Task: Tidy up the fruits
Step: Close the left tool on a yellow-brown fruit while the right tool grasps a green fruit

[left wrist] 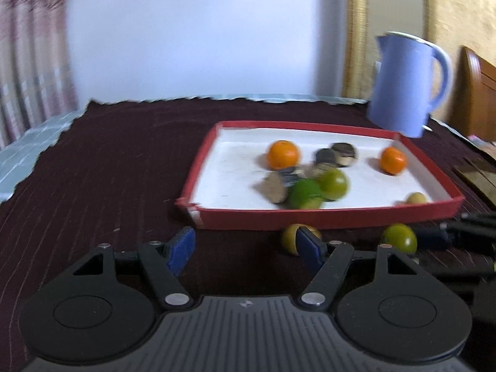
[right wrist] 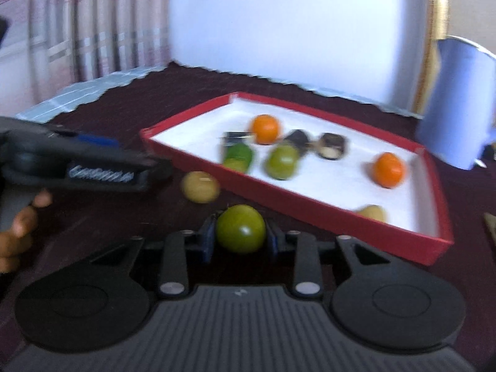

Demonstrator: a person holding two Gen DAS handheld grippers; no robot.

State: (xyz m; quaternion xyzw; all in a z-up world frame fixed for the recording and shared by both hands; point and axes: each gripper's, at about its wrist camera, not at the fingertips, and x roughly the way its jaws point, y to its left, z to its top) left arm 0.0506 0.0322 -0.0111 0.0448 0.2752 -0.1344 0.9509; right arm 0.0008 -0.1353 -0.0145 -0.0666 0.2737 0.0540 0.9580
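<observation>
Dark maroon tablecloth point(left wrist: 108, 170) looked like ribbed, matt fabric. Red tray point(left wrist: 325, 218) appeared to be matt card, white paper-like inside. Green fruit point(right wrist: 241, 228) just before the tray was smooth and glossy. Gripper bodies looked like matt black plastic with ribbed tops.

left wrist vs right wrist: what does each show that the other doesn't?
Left wrist only: the left gripper from behind, fingers spread wide with nothing between them; the blue jug's handle.

Right wrist only: the right gripper shut on a green fruit, seen close; the person's hand on the left gripper; curtains across much of the left background.

Both: the red tray, two orange fruits inside it, two green ones, dark pieces, a yellow fruit loose on the dark cloth outside the tray, and the blue jug.
</observation>
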